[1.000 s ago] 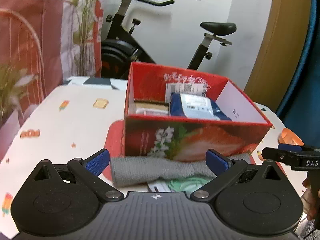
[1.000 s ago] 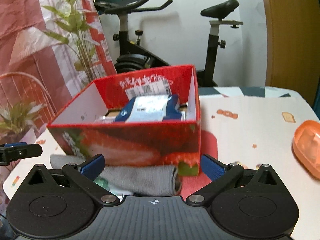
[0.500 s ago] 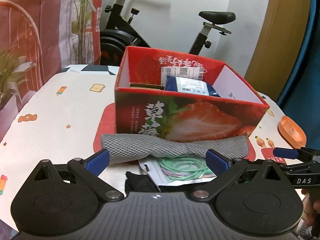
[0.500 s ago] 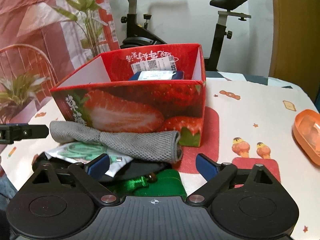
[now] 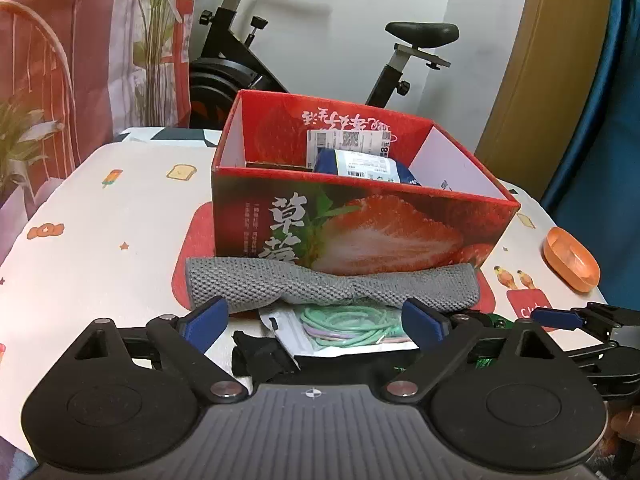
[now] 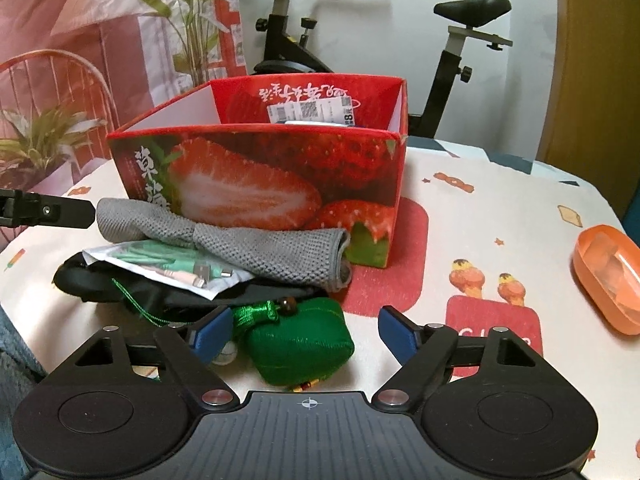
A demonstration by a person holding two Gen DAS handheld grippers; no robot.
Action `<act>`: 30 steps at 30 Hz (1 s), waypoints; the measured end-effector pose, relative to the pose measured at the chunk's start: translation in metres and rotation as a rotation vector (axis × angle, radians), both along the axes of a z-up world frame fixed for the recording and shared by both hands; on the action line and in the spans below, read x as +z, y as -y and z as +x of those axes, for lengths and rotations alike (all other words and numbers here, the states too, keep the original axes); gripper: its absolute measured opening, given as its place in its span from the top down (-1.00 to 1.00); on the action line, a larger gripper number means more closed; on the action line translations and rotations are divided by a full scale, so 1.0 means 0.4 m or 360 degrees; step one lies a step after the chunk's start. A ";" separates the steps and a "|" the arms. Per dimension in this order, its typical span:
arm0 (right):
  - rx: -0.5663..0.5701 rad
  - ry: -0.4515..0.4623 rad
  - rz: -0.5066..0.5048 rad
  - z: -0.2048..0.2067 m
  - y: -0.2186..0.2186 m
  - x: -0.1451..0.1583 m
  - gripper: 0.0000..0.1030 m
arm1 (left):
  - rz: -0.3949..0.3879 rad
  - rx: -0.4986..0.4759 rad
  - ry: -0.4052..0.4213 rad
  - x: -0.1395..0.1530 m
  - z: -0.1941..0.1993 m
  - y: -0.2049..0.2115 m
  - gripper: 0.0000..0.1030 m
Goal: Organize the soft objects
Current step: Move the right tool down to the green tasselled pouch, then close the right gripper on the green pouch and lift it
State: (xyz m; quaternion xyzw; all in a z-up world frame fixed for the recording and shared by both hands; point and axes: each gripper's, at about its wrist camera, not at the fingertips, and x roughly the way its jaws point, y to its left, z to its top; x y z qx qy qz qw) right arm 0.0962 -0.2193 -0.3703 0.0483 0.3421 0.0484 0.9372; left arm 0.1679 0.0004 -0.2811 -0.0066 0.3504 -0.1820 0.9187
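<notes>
A rolled grey knitted cloth (image 5: 332, 286) (image 6: 240, 240) lies against the front of the red strawberry box (image 5: 360, 232) (image 6: 260, 176). Below it sit a clear packet of green cables (image 5: 348, 326) (image 6: 168, 268) and a black cloth (image 5: 264, 356) (image 6: 120, 288). My left gripper (image 5: 314, 318) hangs over the packet, its jaws closing, with the pads off it. A green fabric pouch (image 6: 300, 340) with a tassel lies between the closing jaws of my right gripper (image 6: 304, 330). A gap shows at the right pad.
The box holds a blue packet (image 5: 368, 166) and labelled items. An orange dish (image 5: 572, 264) (image 6: 608, 276) sits near the table's right edge. The patterned tablecloth (image 5: 120, 208) spreads left of the box. An exercise bike (image 5: 248, 52) and plants stand behind.
Both grippers came down toward the pile in front of the box. The green pouch came into view between the right jaws, which narrowed. The left jaws narrowed slightly.
</notes>
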 end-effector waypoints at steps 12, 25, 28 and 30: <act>0.0031 -0.0072 -0.0005 0.006 0.004 -0.055 -0.39 | -0.0046 -0.0070 -0.0065 -0.022 -0.004 0.012 -0.47; 0.0090 -0.0095 0.0063 0.022 0.004 -0.092 -0.07 | -0.0071 -0.0094 -0.0147 -0.052 0.011 0.018 -0.28; 0.0094 -0.0086 0.0066 0.021 0.005 -0.092 -0.04 | -0.0074 -0.0091 -0.0153 -0.053 0.011 0.016 -0.28; 0.0091 -0.0081 0.0074 0.019 0.007 -0.090 -0.02 | -0.0076 -0.0089 -0.0155 -0.053 0.011 0.016 -0.28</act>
